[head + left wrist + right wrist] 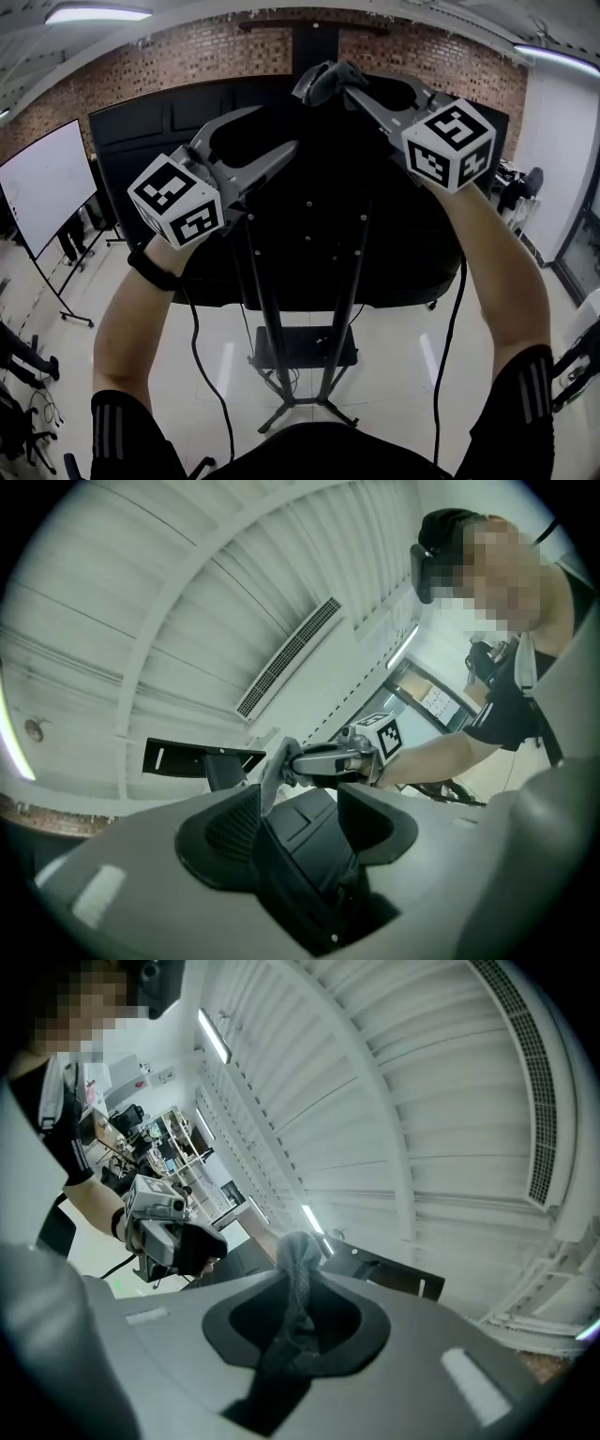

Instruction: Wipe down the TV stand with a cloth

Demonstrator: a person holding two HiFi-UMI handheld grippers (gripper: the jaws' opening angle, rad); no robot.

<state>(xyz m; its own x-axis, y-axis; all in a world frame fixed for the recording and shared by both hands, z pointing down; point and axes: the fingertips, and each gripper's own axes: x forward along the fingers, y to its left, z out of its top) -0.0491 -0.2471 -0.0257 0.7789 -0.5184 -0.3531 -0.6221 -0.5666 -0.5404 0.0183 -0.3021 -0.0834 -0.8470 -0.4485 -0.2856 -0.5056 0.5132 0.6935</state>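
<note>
Right hand-held gripper (339, 89) clamped on cloth (321, 81), held high before TV (309, 244) back. Left hand-held gripper (275, 131) jaws apart, empty. Stand (266, 309) below.

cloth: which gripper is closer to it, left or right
Right. The right gripper is shut on the cloth, which is pinched between its jaws. The left gripper is open and empty, off to the side, apart from the cloth.
</note>
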